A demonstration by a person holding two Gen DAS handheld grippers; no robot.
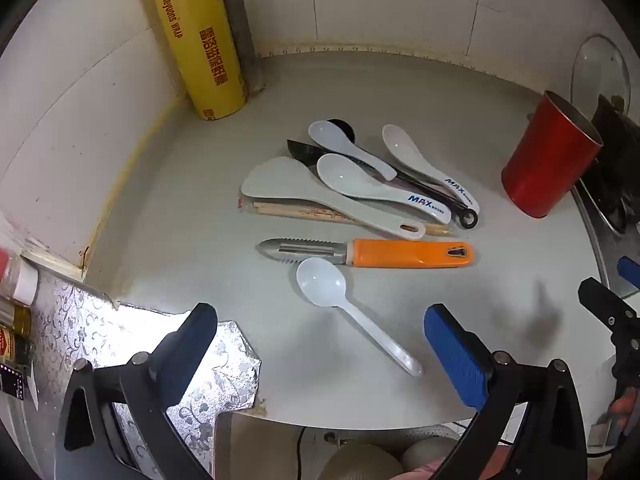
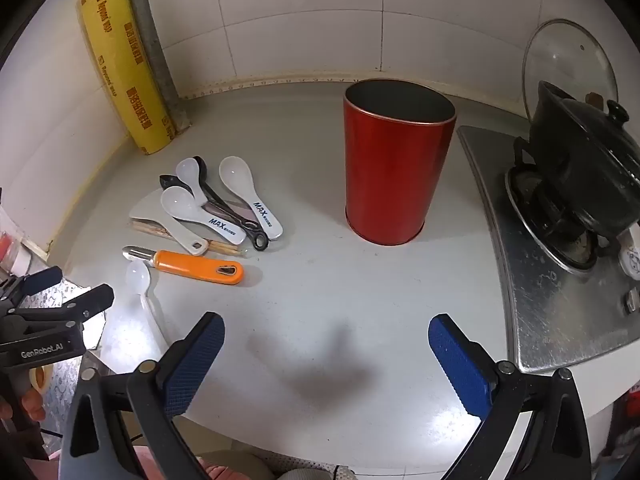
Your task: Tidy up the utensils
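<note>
A pile of utensils lies on the grey counter: white spoons [image 1: 362,179] [image 2: 248,196], a white rice paddle [image 1: 320,196], a black spoon [image 2: 236,216] and chopsticks [image 1: 304,212]. In front of the pile lie an orange-handled peeler [image 1: 384,253] [image 2: 192,266] and a translucent plastic spoon [image 1: 348,304] [image 2: 142,284]. An empty red canister [image 2: 394,172] [image 1: 548,160] stands upright to the right. My left gripper [image 1: 320,344] hangs open just above the plastic spoon. My right gripper [image 2: 326,356] is open over bare counter, in front of the canister.
A yellow cling-wrap roll [image 1: 196,36] leans in the tiled corner. A gas stove [image 2: 560,280] with a black pot [image 2: 588,168] and a glass lid [image 2: 568,56] is on the right. Foil-covered ledge [image 1: 120,344] with bottles sits at left.
</note>
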